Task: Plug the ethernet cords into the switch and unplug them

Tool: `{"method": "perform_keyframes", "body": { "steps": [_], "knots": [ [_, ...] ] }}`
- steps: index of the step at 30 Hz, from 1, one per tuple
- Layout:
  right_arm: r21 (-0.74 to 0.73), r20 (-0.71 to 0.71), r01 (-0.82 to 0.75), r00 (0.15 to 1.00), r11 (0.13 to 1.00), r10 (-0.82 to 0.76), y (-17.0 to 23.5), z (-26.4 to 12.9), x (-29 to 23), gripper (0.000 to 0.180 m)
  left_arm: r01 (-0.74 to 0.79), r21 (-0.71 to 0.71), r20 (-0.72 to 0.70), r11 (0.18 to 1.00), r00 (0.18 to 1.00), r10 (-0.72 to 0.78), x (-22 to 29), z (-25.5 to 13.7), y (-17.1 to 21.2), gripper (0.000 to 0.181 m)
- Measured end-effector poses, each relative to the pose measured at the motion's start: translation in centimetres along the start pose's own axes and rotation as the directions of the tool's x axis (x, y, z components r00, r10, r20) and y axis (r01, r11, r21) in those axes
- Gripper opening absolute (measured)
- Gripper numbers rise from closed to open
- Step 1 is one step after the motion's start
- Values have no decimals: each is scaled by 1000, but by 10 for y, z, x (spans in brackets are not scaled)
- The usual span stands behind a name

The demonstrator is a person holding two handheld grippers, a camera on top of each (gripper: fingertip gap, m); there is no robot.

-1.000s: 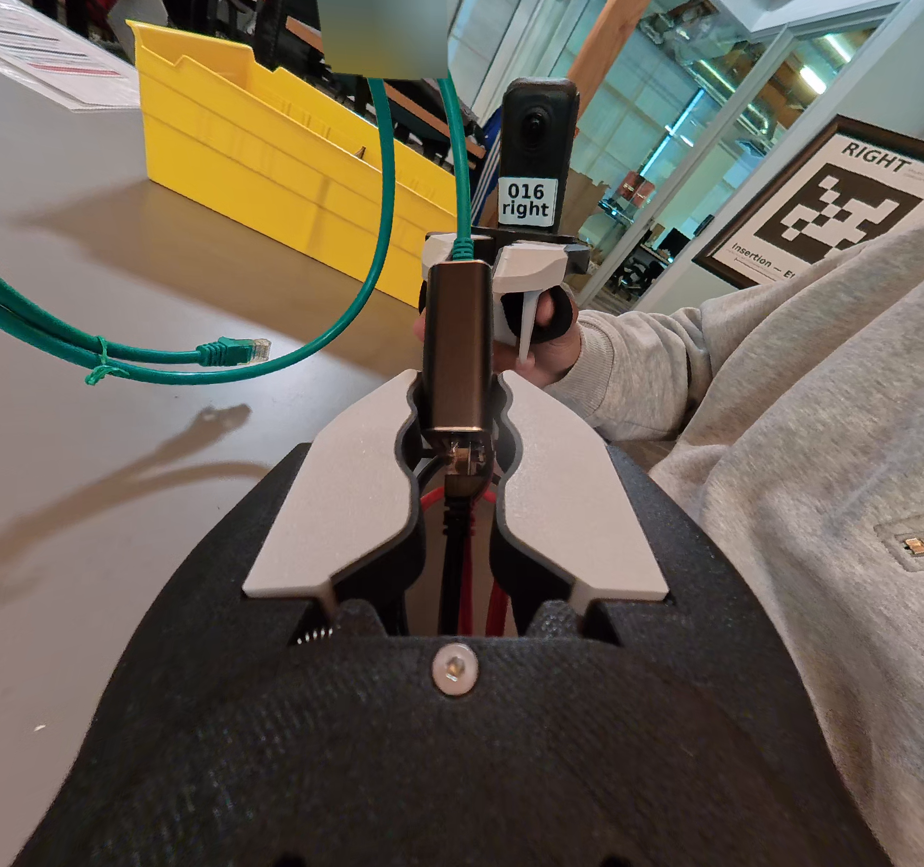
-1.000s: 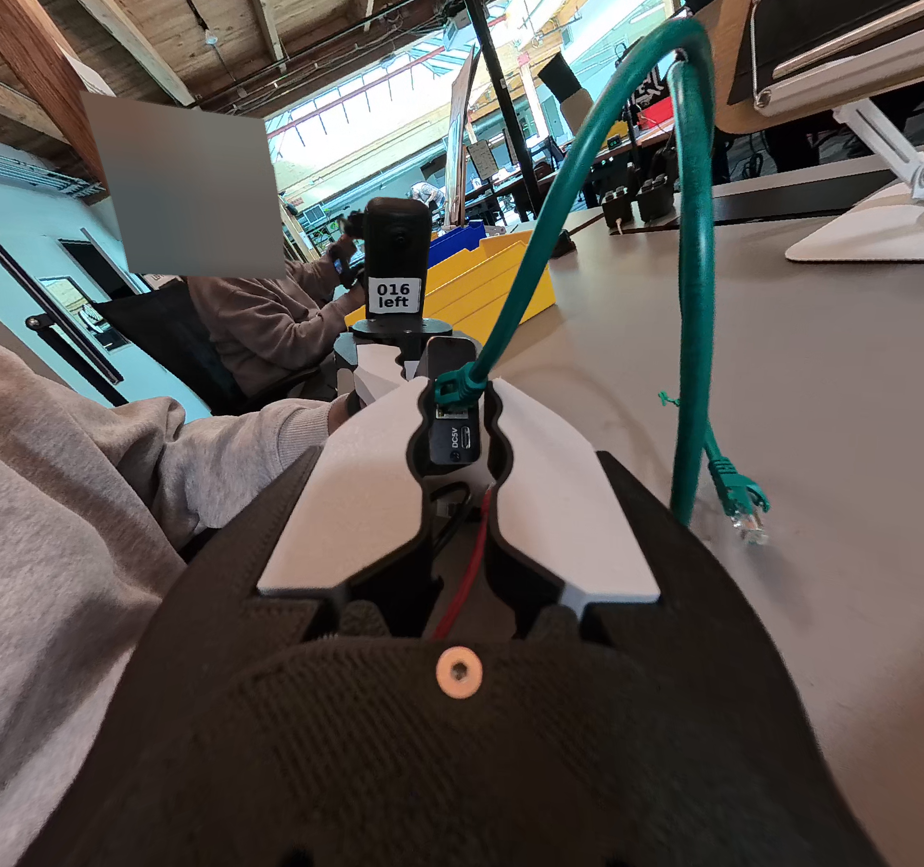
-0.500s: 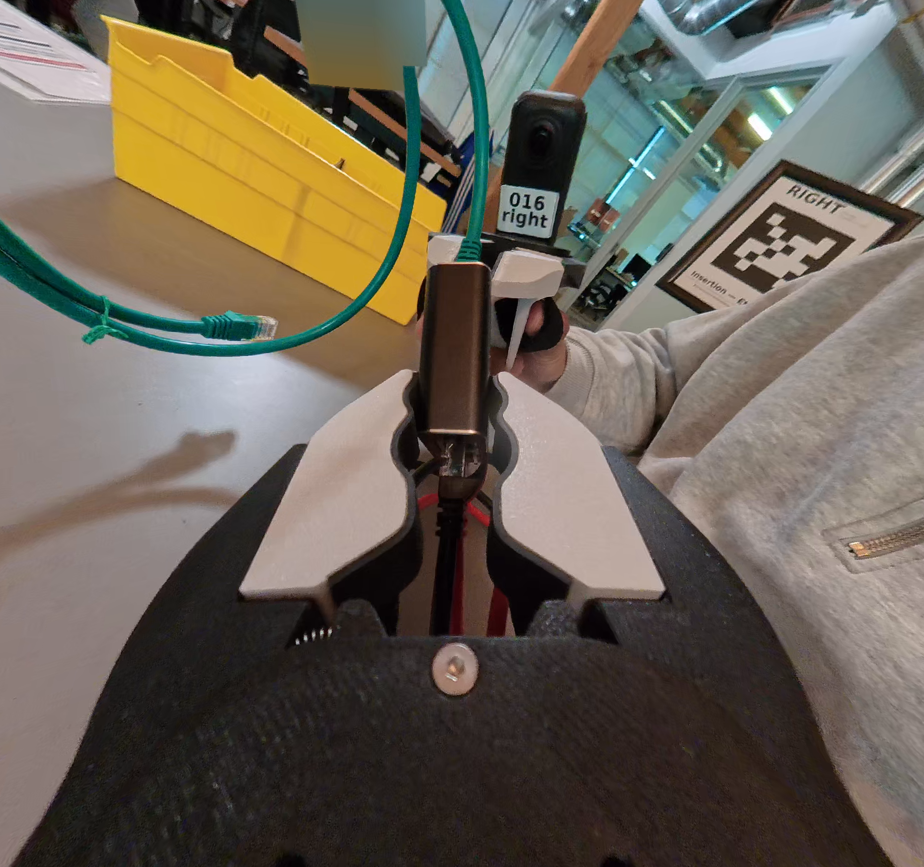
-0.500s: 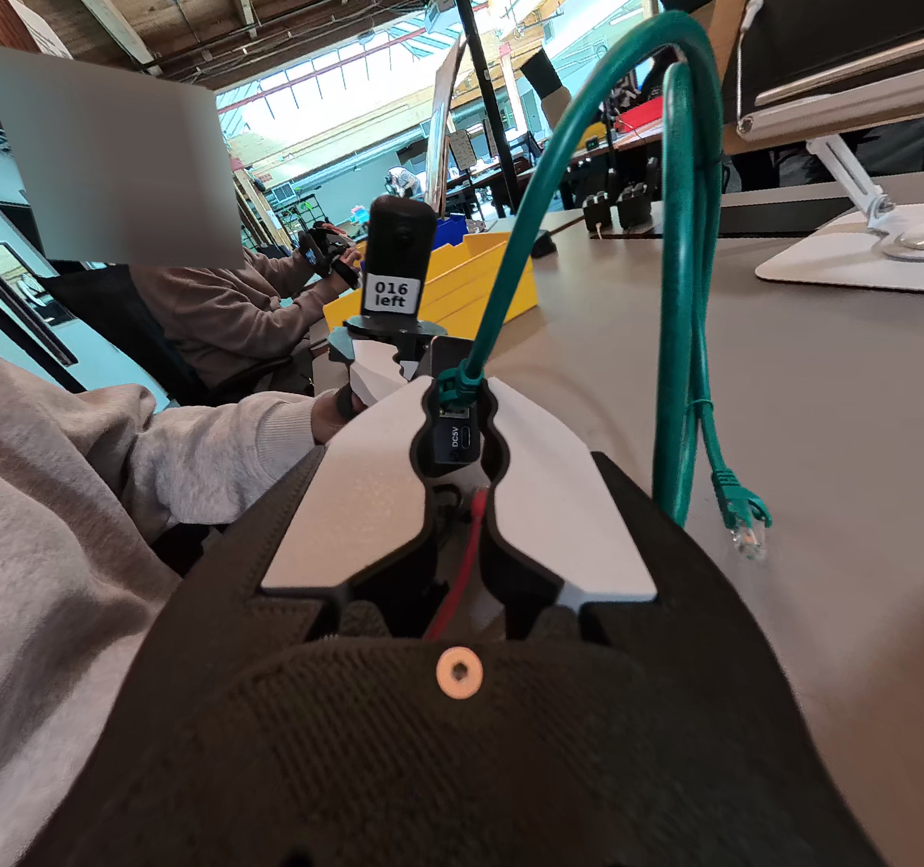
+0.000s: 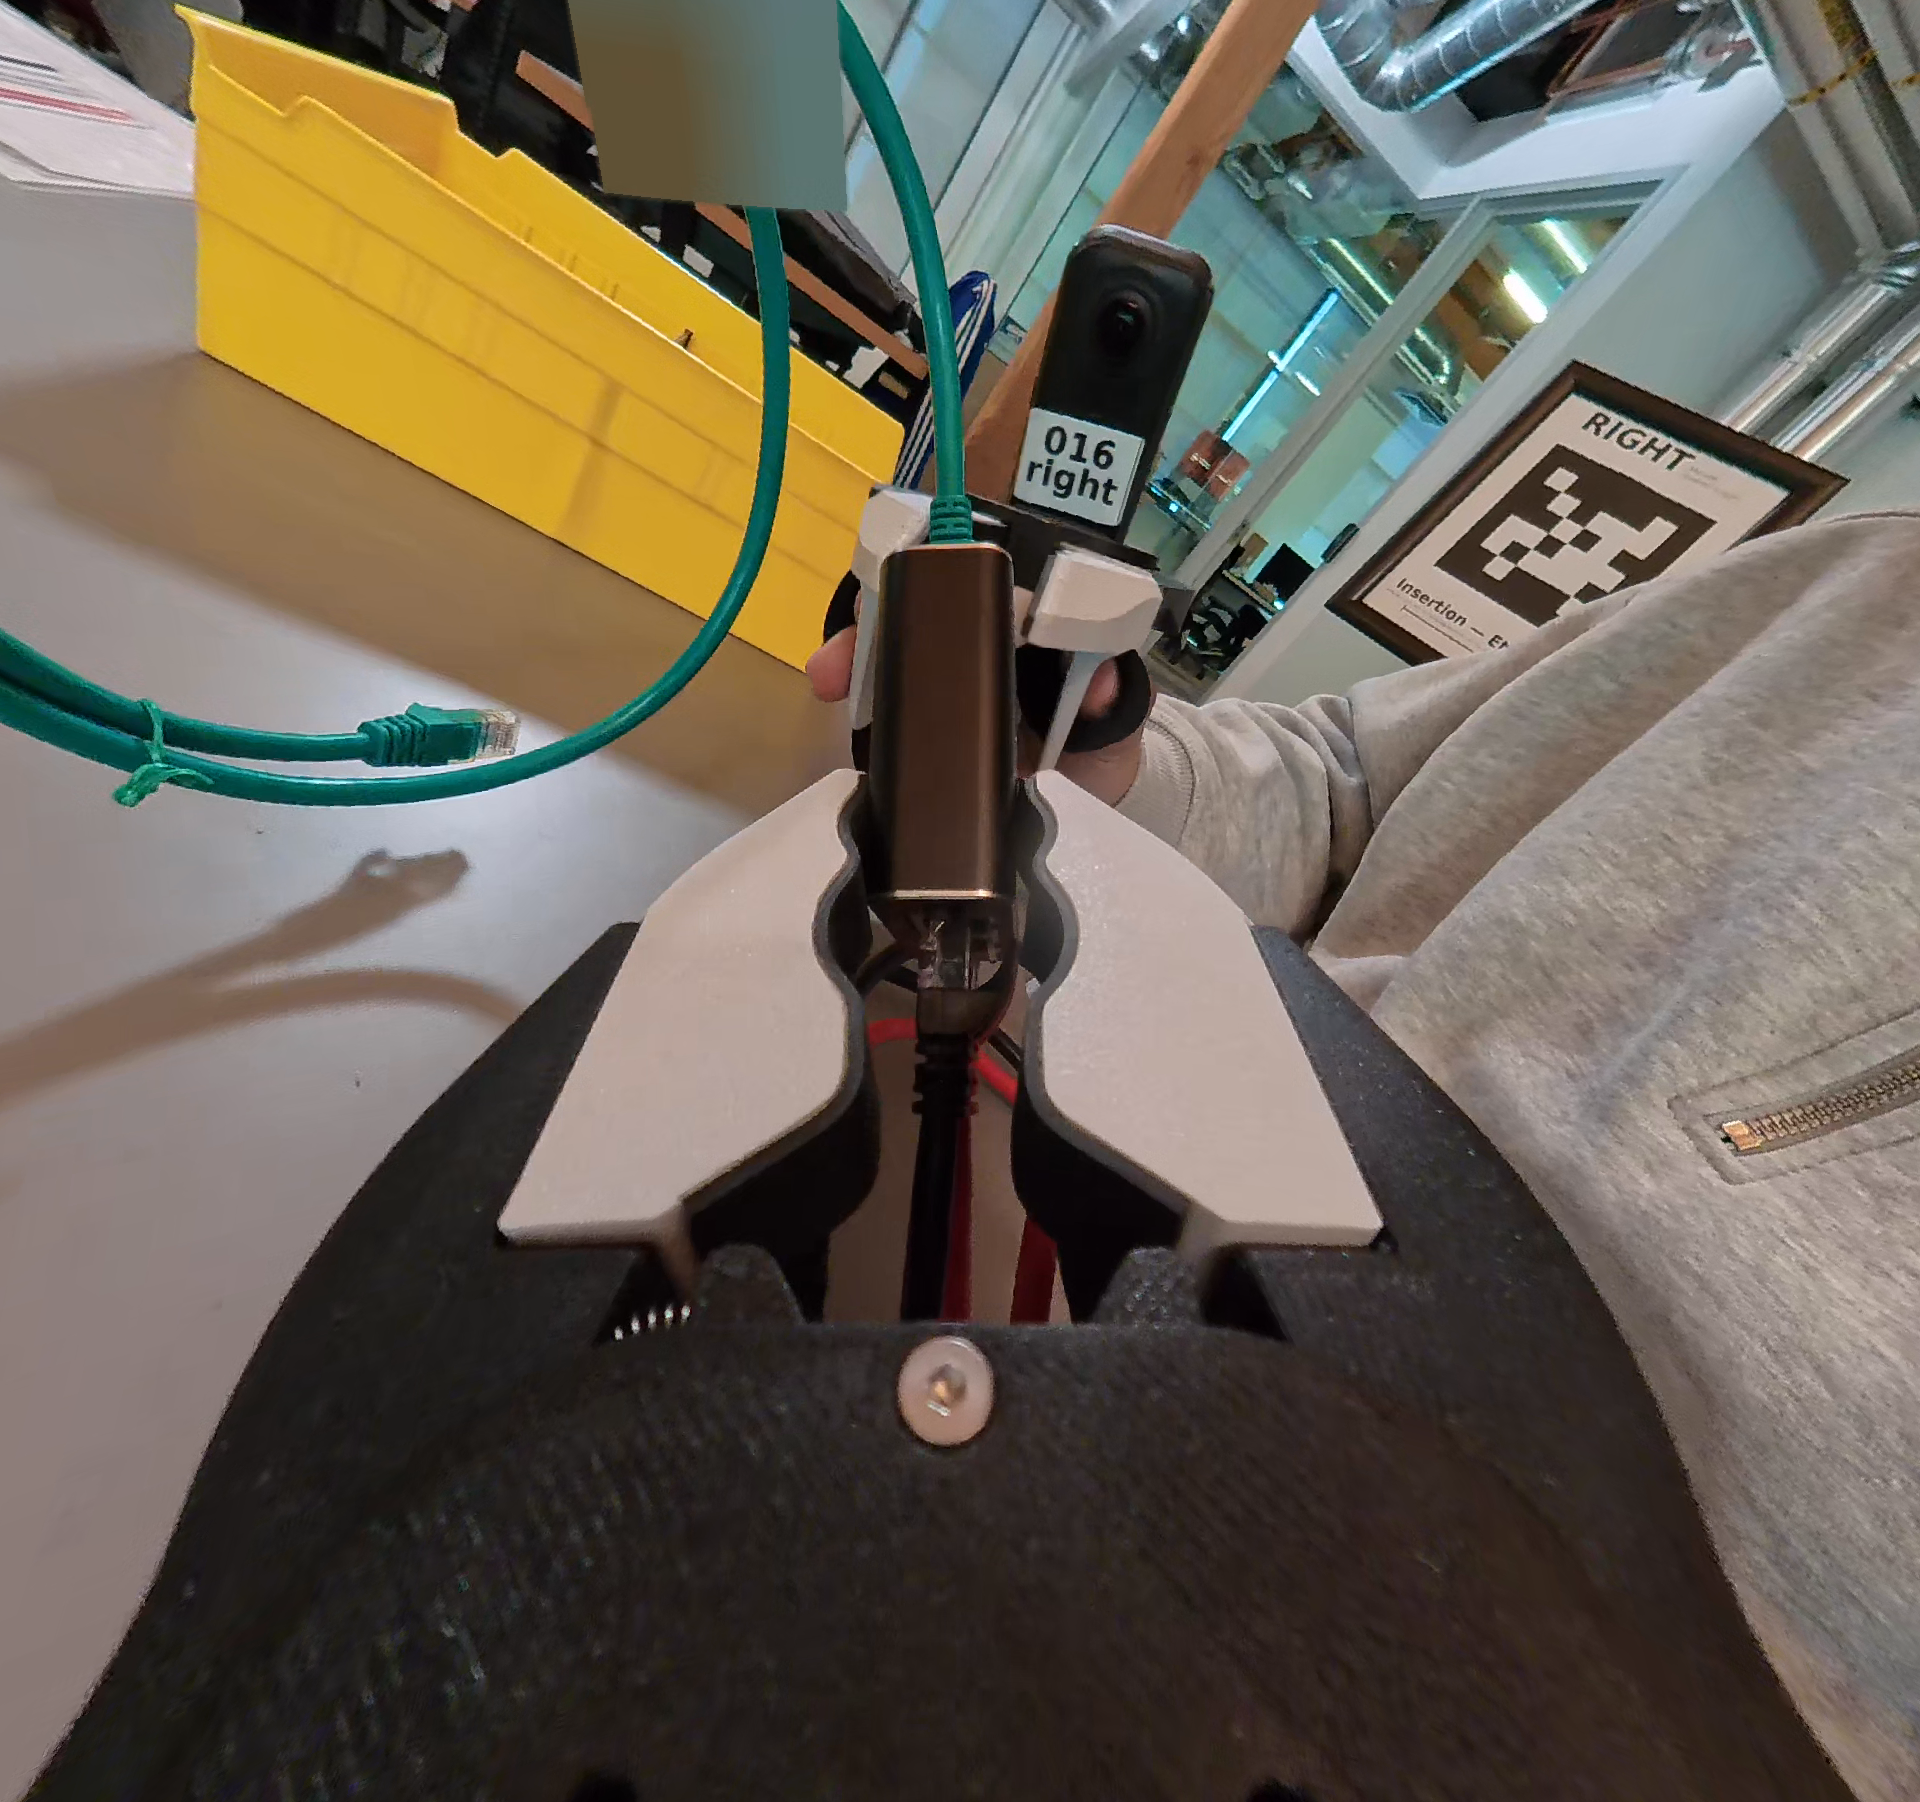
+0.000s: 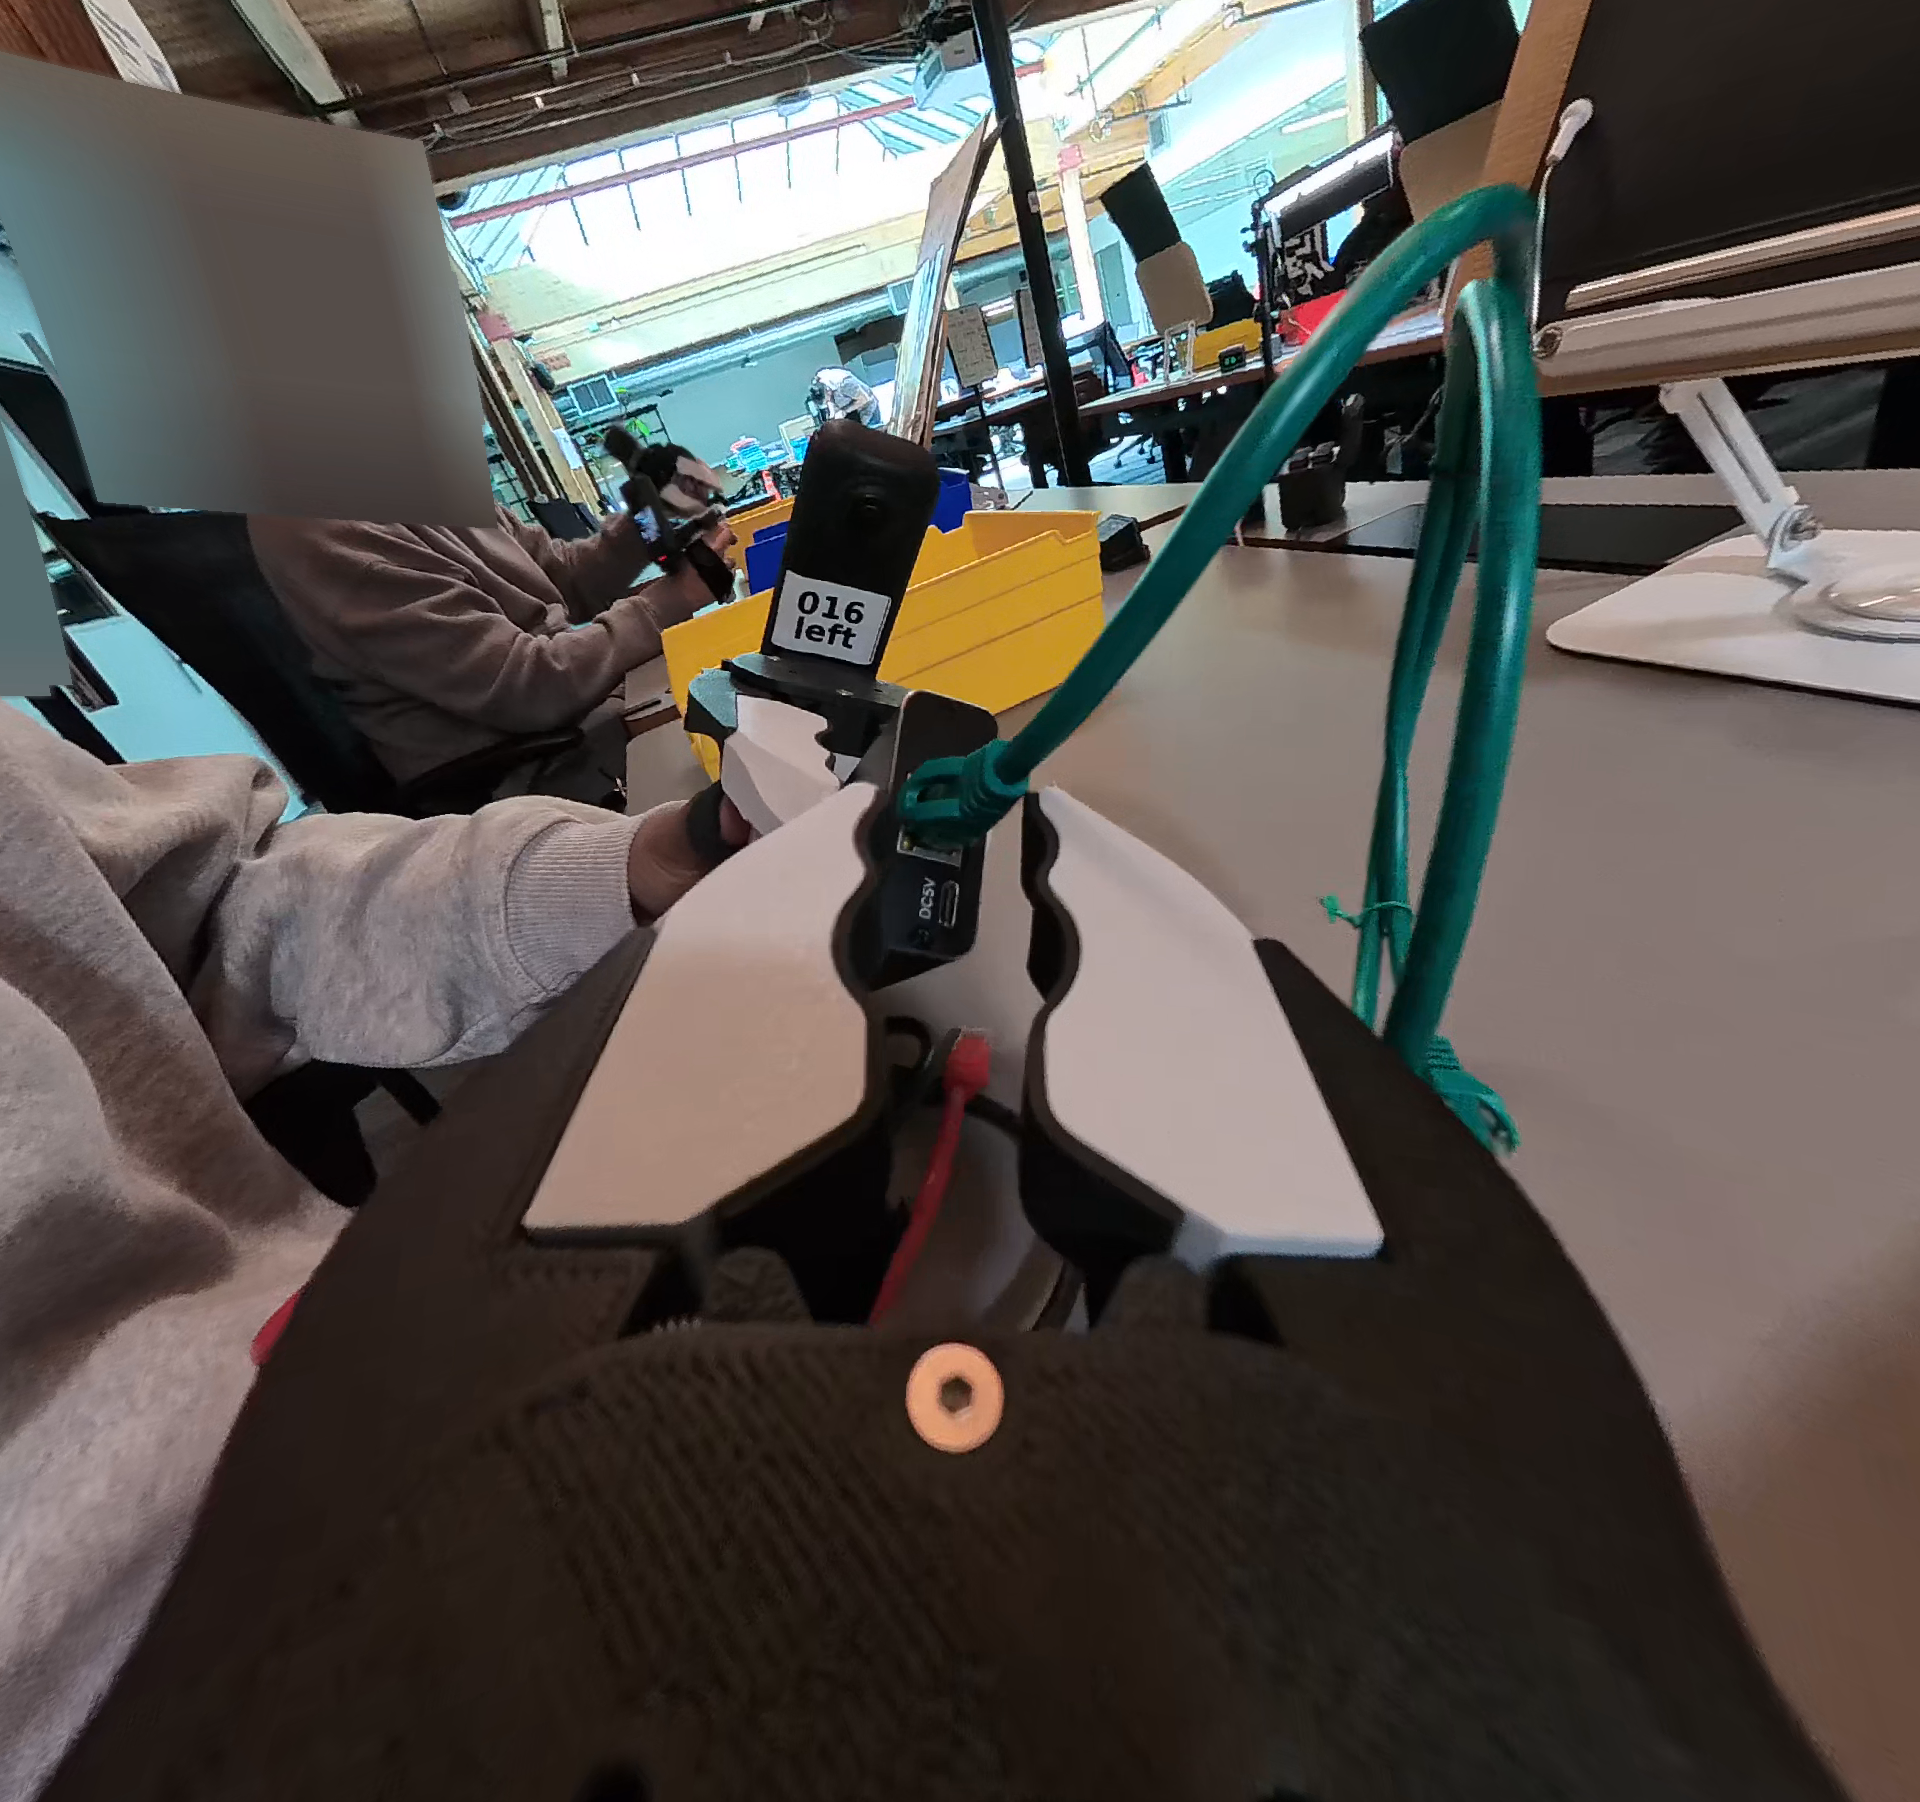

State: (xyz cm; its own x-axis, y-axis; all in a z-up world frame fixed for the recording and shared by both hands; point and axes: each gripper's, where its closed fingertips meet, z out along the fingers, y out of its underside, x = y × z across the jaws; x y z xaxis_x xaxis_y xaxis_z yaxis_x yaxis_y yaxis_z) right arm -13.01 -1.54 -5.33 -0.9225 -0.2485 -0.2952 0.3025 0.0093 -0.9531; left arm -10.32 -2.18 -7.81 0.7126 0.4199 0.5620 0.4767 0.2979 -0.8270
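Observation:
My left gripper [image 5: 940, 817] is shut on the small dark metal switch [image 5: 940, 713] and holds it above the table. A black cord [image 5: 935, 1129] is plugged into the switch's near end. A green ethernet cord [image 5: 769, 402] is plugged into its far end. The cord's other green plug [image 5: 447, 729] hangs free over the table. In the right wrist view my right gripper [image 6: 951, 807] is open. Its fingers stand on either side of the switch [image 6: 930, 905] and the plugged-in green plug [image 6: 945, 796]. The free plug [image 6: 1465, 1098] dangles at the right.
A yellow bin [image 5: 468, 318] stands on the grey table behind the cord; it also shows in the right wrist view [image 6: 987, 589]. A white monitor stand base [image 6: 1714, 630] sits at the far right. Another person [image 6: 447, 630] sits at the table's left. A framed marker sign [image 5: 1579, 526] leans behind.
My right gripper has opened and let go of the switch end with the green plug. The left gripper kept its hold. The free green plug has swung nearer to my right gripper.

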Motion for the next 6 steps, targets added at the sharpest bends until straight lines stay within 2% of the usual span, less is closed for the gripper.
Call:
{"method": "perform_keyframes", "body": {
  "steps": [6],
  "knots": [
    [-8,44,-55,998,998,56,2,1,-3,25,-5,-10,-6,1000,1000,5,1,0,1,26]
  ]
}}
